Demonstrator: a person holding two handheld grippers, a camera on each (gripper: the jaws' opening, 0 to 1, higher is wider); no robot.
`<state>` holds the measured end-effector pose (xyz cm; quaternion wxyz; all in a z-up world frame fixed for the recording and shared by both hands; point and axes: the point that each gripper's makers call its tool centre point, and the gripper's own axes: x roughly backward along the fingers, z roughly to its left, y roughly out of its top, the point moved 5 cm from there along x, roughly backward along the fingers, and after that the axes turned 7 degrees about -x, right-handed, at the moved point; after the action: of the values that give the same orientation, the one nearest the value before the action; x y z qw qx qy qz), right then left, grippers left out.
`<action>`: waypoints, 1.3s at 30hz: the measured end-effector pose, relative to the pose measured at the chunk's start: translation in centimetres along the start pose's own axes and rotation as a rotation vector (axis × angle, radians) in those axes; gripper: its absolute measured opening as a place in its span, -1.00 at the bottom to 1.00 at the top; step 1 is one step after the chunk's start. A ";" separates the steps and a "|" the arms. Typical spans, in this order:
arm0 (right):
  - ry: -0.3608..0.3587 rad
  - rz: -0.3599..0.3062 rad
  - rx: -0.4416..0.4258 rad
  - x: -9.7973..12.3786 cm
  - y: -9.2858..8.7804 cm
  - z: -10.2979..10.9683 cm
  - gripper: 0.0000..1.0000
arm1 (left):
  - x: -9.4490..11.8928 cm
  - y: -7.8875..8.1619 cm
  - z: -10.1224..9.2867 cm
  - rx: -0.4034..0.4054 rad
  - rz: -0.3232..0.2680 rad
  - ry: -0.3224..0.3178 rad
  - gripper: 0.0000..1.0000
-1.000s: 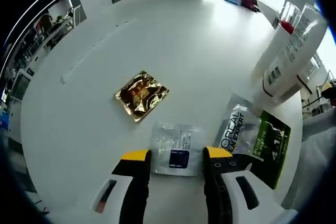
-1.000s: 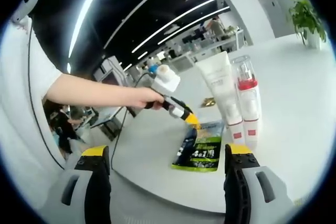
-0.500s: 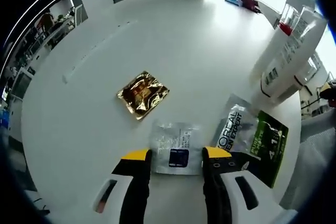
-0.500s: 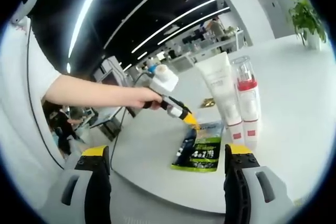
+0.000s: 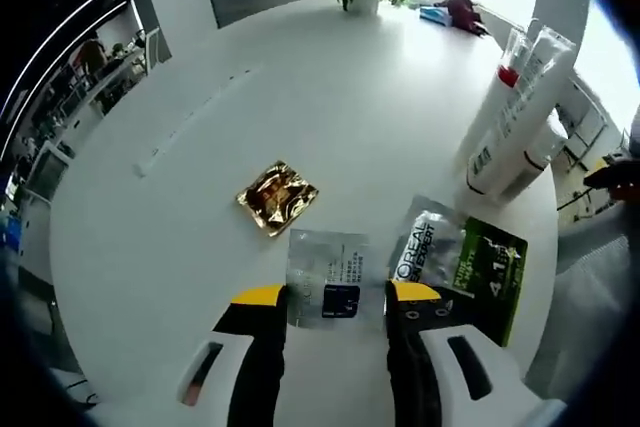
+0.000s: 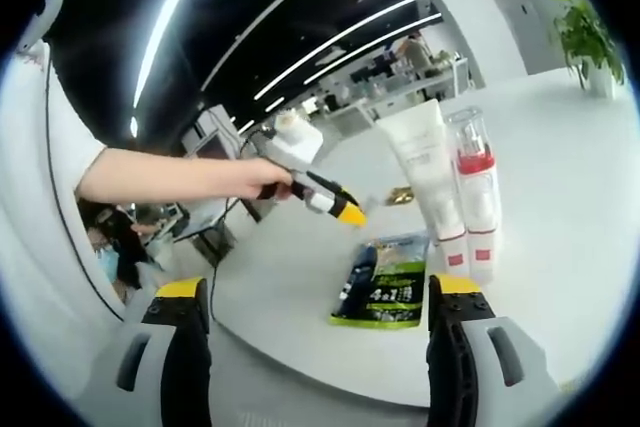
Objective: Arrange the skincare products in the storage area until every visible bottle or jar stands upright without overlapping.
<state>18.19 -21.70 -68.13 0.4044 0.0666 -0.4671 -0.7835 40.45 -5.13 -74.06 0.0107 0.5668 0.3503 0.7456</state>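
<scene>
Left gripper [image 5: 328, 299] lifted; tube [image 6: 425, 179] & bottle [image 6: 474, 192] upright, touching.

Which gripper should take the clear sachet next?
Left. Its open gripper hangs just above the clear sachet, which lies between the jaws. The right gripper sits off the table edge, nearer the green pouch.

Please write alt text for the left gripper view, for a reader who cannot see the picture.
Over a round white table, the open left tool hovers above a clear sachet. A gold sachet lies beyond it, a green and black L'Oreal pouch lies to its right, and a white tube and a red-capped bottle stand together.
</scene>
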 end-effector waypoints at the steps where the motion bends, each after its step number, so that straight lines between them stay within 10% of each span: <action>1: 0.004 -0.003 -0.005 0.0 0.0 0.1 0.81 | 0.2 0.1 -0.1 -0.005 -0.003 -0.003 -0.15; 28: 0.075 -0.018 0.008 0.1 0.3 1.1 0.62 | 7.3 1.3 -8.2 -0.226 -0.097 -0.050 -0.15; 39: 0.134 -0.003 -0.147 -0.3 1.1 1.8 0.43 | 10.0 1.5 -11.5 -0.297 -0.144 -0.050 -0.14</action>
<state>18.14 -20.55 -66.38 0.4374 0.0900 -0.3802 -0.8099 27.60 -7.99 -66.19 0.1566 0.5509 0.2754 0.7721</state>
